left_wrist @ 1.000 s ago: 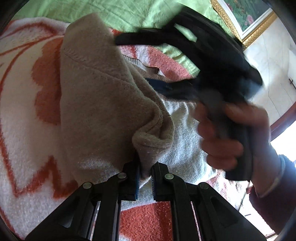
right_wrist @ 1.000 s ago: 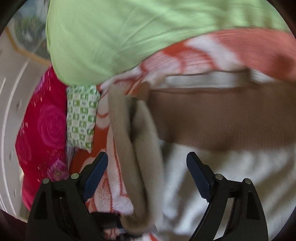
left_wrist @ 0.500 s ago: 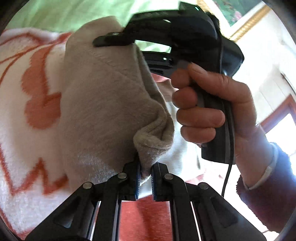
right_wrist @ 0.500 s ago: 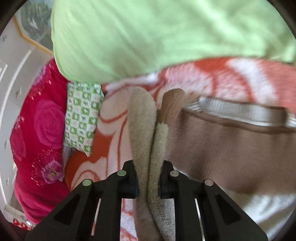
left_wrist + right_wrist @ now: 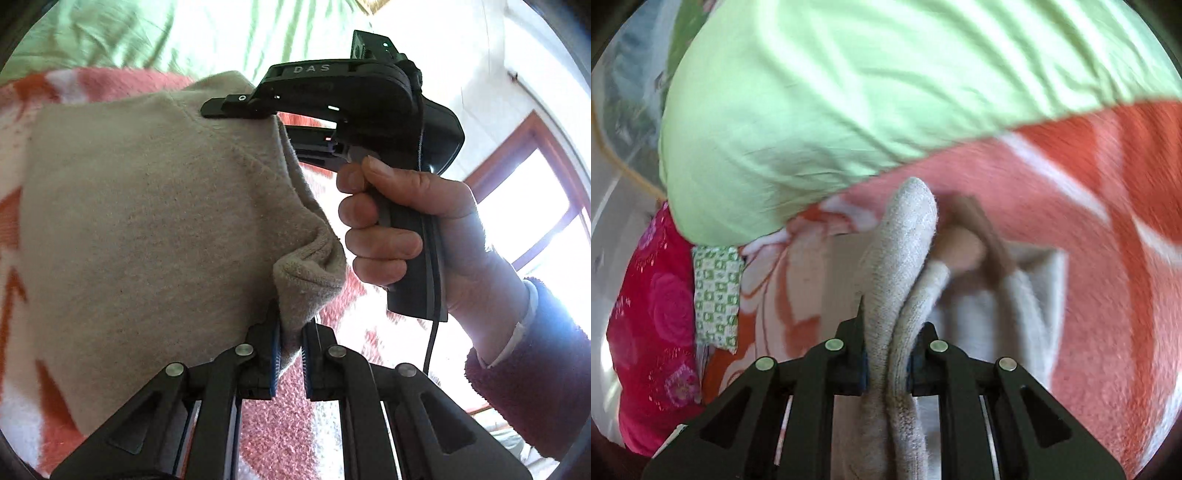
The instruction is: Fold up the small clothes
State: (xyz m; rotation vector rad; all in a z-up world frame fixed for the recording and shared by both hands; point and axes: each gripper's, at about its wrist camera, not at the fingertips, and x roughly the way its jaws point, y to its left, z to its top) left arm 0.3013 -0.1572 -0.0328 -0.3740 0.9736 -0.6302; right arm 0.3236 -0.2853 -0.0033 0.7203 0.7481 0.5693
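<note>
Nearest the lens, the left claw (image 5: 290,354) is clamped on a bunched corner of the beige knit (image 5: 140,229). The knit hangs lifted above the blanket (image 5: 280,417) on the bed. Beyond it, the person's hand (image 5: 402,229) carries the right claw (image 5: 886,358), pinched tight on a doubled edge of the same knit (image 5: 905,258). With two corners held and the cloth raised, the fold seems only begun: laying over and smoothing remain. A green pillow (image 5: 849,92) lies farthest.

Bright wood-framed window (image 5: 524,199), white wall (image 5: 476,74)
</note>
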